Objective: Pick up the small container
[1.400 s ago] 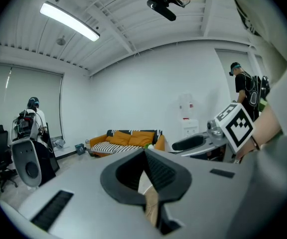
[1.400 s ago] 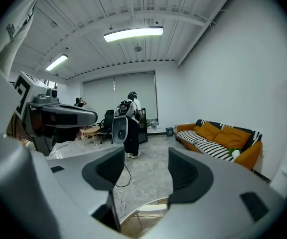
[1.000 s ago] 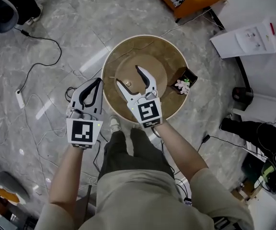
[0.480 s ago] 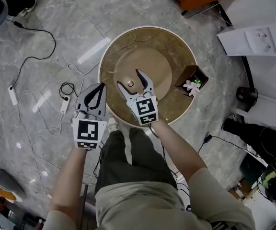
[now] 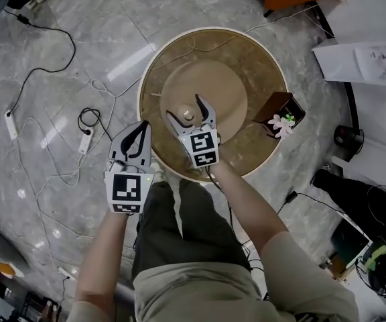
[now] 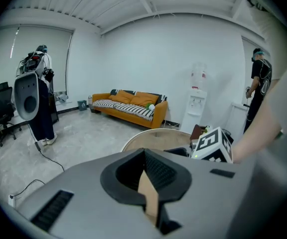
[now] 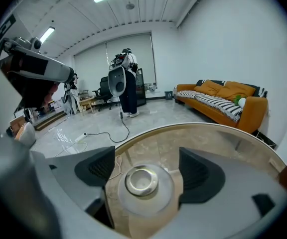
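Loose cables (image 5: 86,123) lie on the grey floor at the left.

The left gripper (image 5: 140,127) is held over the floor just beside the near-left rim of the round table (image 5: 263,59). In the left gripper view, the left gripper (image 6: 147,180) has its fingers together with nothing between them.

The right gripper (image 5: 185,109) is held over the near part of the table. Its jaws have just been opening and now stand wide apart. The small container (image 5: 188,115) sits between the fingers, clear of both. In the right gripper view, the small container (image 7: 141,179) is a shallow metal cup resting on the raised disc at the table's centre; the right gripper (image 7: 147,169) has a visible gap to the cup on each side.

A potted plant (image 5: 283,115) with pale flowers stands at the table's right edge, well apart from the container.
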A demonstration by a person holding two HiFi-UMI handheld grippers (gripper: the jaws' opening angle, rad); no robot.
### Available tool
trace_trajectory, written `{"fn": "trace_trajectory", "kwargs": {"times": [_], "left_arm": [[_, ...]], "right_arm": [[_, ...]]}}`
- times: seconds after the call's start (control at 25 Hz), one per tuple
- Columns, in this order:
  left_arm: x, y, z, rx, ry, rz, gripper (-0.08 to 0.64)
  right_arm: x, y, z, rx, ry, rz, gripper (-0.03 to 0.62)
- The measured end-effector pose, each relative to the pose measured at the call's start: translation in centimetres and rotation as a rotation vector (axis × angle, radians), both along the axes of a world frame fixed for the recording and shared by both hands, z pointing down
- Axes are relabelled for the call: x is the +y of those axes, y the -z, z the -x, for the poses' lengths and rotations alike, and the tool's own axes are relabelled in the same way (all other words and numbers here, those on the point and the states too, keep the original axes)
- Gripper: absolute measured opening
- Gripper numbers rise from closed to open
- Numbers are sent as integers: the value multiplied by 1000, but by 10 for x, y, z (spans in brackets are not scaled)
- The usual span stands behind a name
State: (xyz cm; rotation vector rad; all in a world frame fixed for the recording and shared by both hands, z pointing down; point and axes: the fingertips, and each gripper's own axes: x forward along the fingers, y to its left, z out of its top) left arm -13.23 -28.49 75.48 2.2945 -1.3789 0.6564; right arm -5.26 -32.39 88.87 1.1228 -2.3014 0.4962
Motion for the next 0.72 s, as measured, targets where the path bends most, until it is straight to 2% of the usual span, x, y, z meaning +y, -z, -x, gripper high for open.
{"fn": "trace_trajectory", "kwargs": {"times": [0.32, 0.72], "left_arm": [[7, -27, 33, -50, 65, 38, 6], [24, -35, 38, -54, 53, 50, 6]], "right_arm": [[3, -46, -3, 30, -18, 40, 345], [12, -64, 0, 106, 37, 64, 342]]}}
